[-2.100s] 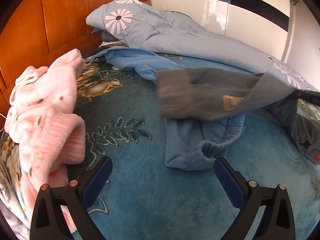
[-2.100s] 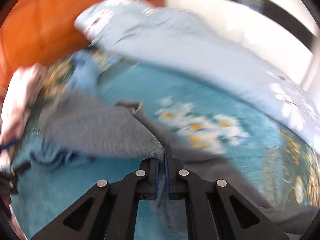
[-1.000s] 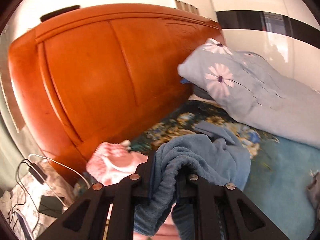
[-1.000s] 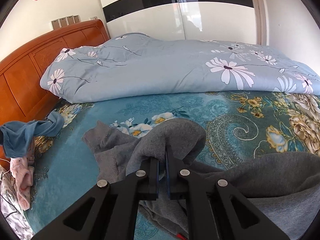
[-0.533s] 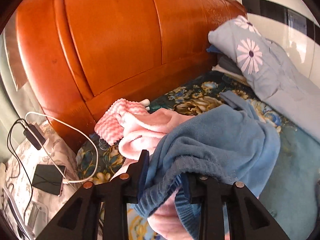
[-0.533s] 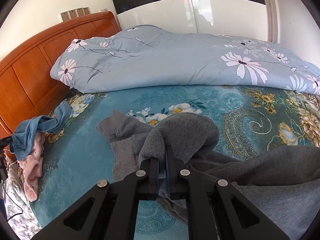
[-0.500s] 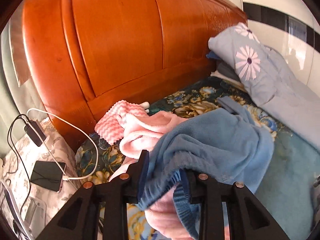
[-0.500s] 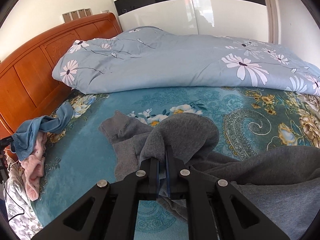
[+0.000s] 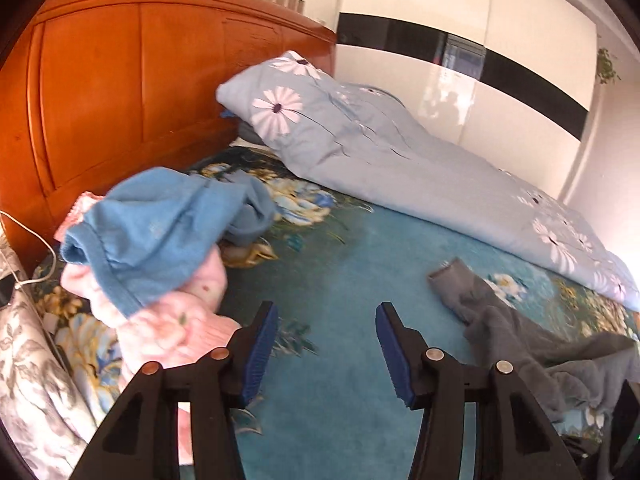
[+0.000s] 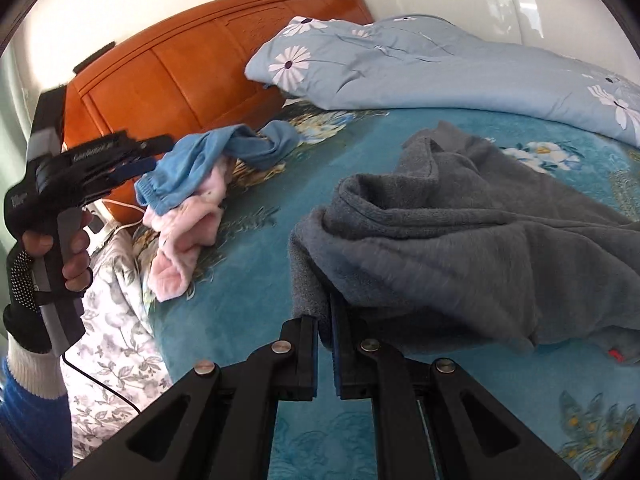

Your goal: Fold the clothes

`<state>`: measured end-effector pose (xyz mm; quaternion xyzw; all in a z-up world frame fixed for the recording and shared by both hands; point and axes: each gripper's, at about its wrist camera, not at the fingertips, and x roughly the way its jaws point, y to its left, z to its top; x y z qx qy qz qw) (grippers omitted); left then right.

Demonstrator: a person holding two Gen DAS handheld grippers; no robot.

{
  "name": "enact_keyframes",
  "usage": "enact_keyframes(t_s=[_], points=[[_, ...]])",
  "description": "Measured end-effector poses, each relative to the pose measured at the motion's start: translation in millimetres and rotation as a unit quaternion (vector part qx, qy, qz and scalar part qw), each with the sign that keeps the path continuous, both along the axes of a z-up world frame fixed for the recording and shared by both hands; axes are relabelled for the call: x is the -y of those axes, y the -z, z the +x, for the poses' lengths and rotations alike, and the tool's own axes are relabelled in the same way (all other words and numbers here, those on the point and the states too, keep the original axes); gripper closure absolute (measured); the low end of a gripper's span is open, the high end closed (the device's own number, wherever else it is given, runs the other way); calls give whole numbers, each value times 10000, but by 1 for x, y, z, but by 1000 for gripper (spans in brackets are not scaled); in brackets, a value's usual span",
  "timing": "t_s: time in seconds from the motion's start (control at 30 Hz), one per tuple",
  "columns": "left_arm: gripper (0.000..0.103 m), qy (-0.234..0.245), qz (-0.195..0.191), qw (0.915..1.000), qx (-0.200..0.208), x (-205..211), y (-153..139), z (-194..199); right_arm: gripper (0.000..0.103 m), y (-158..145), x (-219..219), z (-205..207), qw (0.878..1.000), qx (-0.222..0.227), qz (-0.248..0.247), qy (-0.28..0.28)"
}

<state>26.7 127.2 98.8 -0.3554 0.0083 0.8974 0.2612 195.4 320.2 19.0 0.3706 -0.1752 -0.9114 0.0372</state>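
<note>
scene: we stand at a bed [image 9: 352, 432] with a teal floral cover, a wooden headboard [image 9: 120, 92] behind and a pale blue daisy quilt [image 9: 400, 160] rolled along the far side.
left gripper [image 9: 324, 344]: its fingers gape wide with nothing between them, hovering over bare cover; in the right wrist view we see a gloved hand [image 10: 44, 256] holding it near the bed's edge.
right gripper [image 10: 325, 328]: pads pressed together on a thick fold at the edge of the grey garment [image 10: 480, 248] — cloth bunches up right out of the grip.
grey garment: rumpled on the cover, a cuffed end reaching toward the quilt; no flat panel, no crease yet to our eye.
side heap: the blue garment [image 9: 160, 232] is draped over the pink garment [image 9: 168, 320] near the headboard, both crumpled.
progress: we judge the folding far from finished — none of the three pieces lies folded, and only the grey one is in hand.
change: half a second ago the left gripper was clamped on the blue garment above the pink one; now it has let go and drawn back, and the blue piece rests on the heap. the right gripper keeps its hold on the grey.
</note>
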Motion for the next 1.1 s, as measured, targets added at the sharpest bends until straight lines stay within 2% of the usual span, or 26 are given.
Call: enact_keyframes(t_s=[0.13,0.23,0.3,0.37,0.47,0.67,0.77,0.9,1.0,1.1], points=[[48,331,21,9989,337,-22,18,20,95,23,17,7,9995,204,25,-225],[45,504,39,9973,529,-32,31,32,93,23,-1,28,9996,225,23,-154],[42,626,28,9959,652,-41,40,37,83,13,-17,52,9999,95,84,-50],[42,726,-20,9941,802,-54,50,35,63,0,-40,83,9998,-75,120,161],[42,885,-43,9920,897,-79,54,25,60,-11,-80,123,9967,-197,191,768],[40,1244,-98,9855,1148,-164,58,-27,53,-26,-163,197,9765,-346,348,2098],[40,1251,-226,9836,1281,-208,70,-61,53,-34,-204,234,9596,-418,424,2749],[40,1086,-221,9828,1478,-245,93,-104,53,-42,-256,279,9328,-489,486,3536],[40,1036,-590,9833,1372,-270,110,-124,53,-28,-270,273,9338,-364,258,3549],[40,1296,-576,9795,1433,-288,121,-129,53,-18,-274,260,9385,-269,97,3440]])
